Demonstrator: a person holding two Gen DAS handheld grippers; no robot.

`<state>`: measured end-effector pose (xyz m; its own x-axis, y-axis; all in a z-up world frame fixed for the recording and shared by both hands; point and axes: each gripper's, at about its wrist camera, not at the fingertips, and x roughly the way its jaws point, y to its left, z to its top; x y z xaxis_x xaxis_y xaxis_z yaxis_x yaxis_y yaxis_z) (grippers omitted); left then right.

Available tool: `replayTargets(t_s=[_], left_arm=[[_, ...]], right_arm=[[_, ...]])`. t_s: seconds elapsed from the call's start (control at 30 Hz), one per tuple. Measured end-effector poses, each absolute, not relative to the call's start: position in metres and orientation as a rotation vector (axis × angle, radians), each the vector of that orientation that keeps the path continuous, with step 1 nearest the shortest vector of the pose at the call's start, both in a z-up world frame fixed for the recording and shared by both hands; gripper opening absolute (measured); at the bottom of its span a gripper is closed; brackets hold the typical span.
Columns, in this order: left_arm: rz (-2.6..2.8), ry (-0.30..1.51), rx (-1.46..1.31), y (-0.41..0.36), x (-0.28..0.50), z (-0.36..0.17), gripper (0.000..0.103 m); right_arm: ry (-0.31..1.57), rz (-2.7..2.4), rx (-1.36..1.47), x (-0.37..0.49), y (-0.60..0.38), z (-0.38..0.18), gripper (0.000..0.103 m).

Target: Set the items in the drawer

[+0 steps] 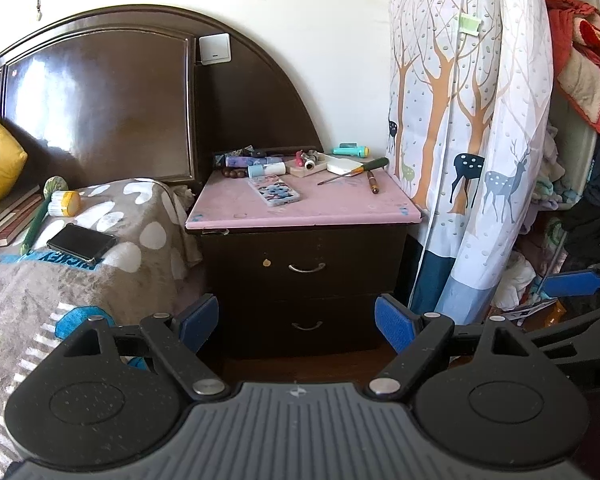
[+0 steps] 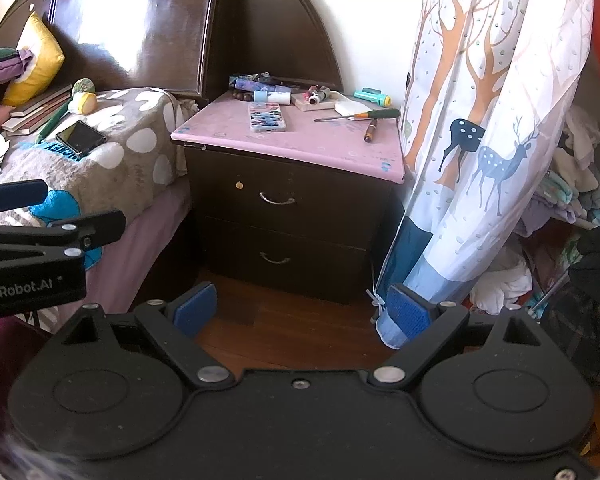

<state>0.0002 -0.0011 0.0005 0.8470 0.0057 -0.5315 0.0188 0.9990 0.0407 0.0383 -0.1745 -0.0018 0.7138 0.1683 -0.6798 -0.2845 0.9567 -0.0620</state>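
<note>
Hovering level and side by side, left gripper (image 1: pixel 296 322) and right gripper (image 2: pixel 300 312) both have jaws spread wide, nothing held; probably staging before the approach. Ahead of both, well apart, stands the nightstand (image 1: pixel 304 264) with top drawer (image 1: pixel 306 267) and bottom drawer (image 1: pixel 307 325) both closed. Items lie above and beyond on its pink top (image 1: pixel 236 210): phone case (image 1: pixel 274 193), screwdriver (image 1: pixel 354 170), pen (image 1: pixel 373 181). Drawer likely needs opening first.

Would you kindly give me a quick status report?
Left tongs open, right tongs open, both empty. Nightstand drawers shut. Screwdriver, phone case on top.
</note>
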Motion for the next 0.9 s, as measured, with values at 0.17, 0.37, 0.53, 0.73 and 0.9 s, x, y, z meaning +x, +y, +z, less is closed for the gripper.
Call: replayTargets(t_s=[0.17,0.37,0.53,0.73,0.9], left_arm=[[-0.014,0.56,0.055,-0.003,0.0012,0.0025,0.086],[0.007,0.553,0.024,-0.0023,-0.0016,0.0044,0.086],[0.005,0.555,0.026,-0.002,-0.0055,0.0061,0.086],[0.007,0.559,0.027,-0.0055,-0.0011,0.0067,0.086],[0.007,0.558,0.027,-0.0061,-0.0024,0.0077,0.086]], right_arm=[[0.731,0.247,-0.179,0.0386,-0.1735,-0.0007,0.094],[0.729,0.249,-0.175,0.0378,-0.176,-0.001,0.094],[0.735,0.251,-0.179,0.0384,-0.1738,-0.0015,0.094],[0.737,0.251,-0.18,0.0393,-0.1741,-0.0013,0.094],[0.737,0.249,-0.18,0.0392,-0.1729,-0.0011,0.093]])
